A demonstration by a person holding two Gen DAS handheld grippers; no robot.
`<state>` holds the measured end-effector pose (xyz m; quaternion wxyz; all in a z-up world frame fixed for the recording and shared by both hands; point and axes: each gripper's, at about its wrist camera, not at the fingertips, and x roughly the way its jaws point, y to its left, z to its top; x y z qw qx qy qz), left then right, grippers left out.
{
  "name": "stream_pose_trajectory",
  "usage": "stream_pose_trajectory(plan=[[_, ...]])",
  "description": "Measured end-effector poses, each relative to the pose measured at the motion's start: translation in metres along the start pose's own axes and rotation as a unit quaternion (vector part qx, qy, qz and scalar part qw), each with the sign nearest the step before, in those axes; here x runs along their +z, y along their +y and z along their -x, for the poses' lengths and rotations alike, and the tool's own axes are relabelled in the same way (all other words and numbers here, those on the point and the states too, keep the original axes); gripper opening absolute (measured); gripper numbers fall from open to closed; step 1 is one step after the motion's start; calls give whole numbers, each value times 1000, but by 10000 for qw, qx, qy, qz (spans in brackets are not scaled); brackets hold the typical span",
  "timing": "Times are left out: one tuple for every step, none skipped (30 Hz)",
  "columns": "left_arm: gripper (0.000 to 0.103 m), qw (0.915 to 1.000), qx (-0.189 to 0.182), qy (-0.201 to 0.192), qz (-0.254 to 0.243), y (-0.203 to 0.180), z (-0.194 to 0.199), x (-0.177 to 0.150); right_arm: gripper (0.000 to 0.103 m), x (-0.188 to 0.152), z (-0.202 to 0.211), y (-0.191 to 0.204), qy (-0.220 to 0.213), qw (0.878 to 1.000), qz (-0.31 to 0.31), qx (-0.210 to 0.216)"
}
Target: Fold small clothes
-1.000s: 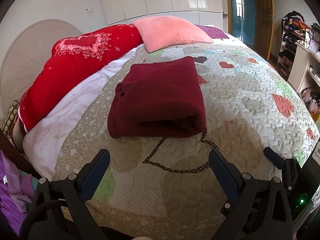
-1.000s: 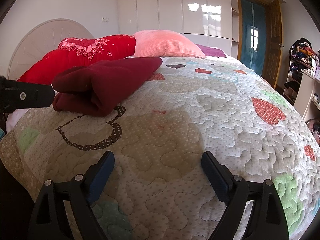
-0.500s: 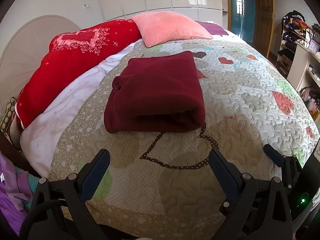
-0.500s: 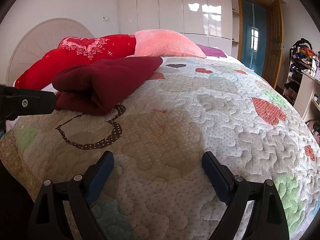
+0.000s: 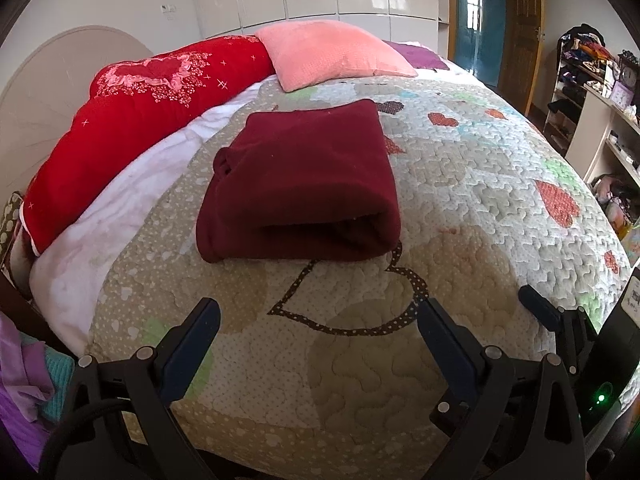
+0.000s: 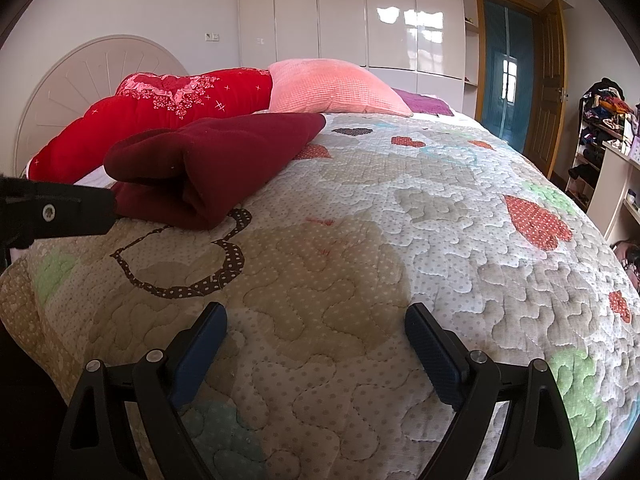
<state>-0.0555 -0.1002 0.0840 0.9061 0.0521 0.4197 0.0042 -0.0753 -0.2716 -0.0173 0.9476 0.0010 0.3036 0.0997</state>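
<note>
The dark red folded garment (image 5: 304, 184) is lying on the quilted bed (image 5: 460, 208), its rolled open edge facing the cameras and its far edge pointing toward the pink pillow (image 5: 332, 52); the left hand-held gripper (image 5: 320, 320) is hovering low before it, fingers spread wide; the right hand-held gripper (image 6: 316, 324) is also standing spread, empty, beside it over the quilt.
</note>
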Motion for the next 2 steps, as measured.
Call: stream_pose_trajectory(plan=[[99,10000,-22,7,-18,-1,0,0,94,0,0,0,0,10000,2,-2],[99,10000,-41,8,-31,-2,0,0,94,0,0,0,1,10000,2,0]])
